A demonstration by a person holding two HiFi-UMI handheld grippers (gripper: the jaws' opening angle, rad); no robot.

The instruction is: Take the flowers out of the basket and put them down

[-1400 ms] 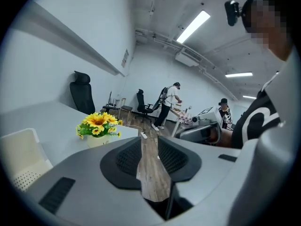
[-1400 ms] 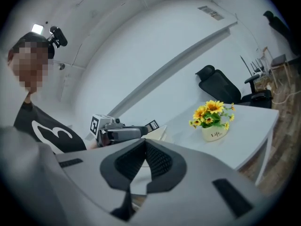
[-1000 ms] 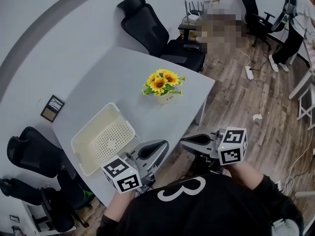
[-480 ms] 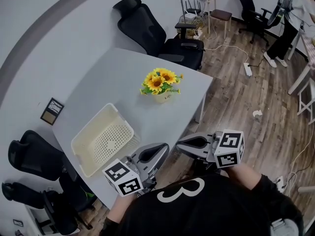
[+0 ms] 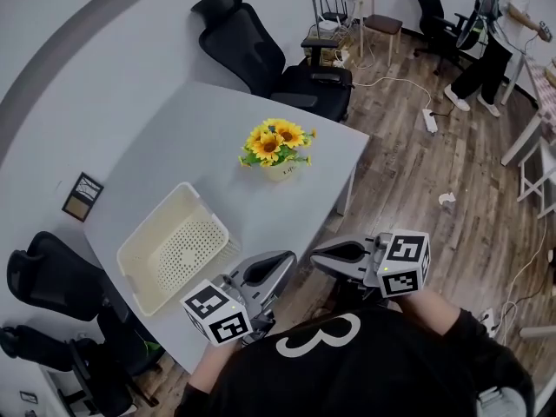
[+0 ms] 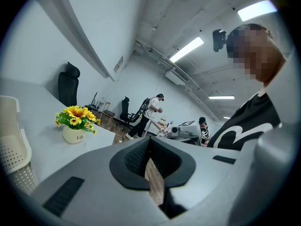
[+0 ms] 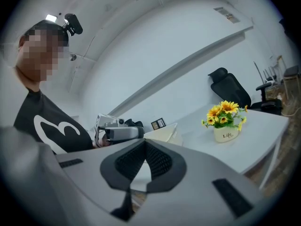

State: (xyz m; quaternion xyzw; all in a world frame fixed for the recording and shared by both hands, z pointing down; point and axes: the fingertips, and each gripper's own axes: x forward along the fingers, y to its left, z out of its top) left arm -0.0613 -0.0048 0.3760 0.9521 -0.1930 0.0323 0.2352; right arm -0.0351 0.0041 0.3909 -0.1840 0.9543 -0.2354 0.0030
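Flowers [image 5: 276, 146], upright in their pot, are seen on the table [image 5: 191, 137], to the right of the empty basket [image 5: 178, 250]. The left gripper [image 5: 280, 264] and right gripper [image 5: 323, 254], jaws together on nothing, are held at the near edge. The flowers lie beyond both, about equally near to each.

We see yellow petals with dark brown centres on the flowers [image 5: 276, 139], green leaves beneath, and a cream pot [image 5: 283, 171] with small dark lettering. The basket [image 5: 153, 226] is cream too (its bottom dotted all over with tiny holes). The table [image 5: 191, 137] is pale grey. The left gripper [image 5: 280, 264] and right gripper [image 5: 323, 255] are grey with black, finely textured pads [image 6: 136, 159]. Each bears a white cube [image 5: 217, 313] with black square markers. The floor [image 5: 452, 155] is brown wood plank.
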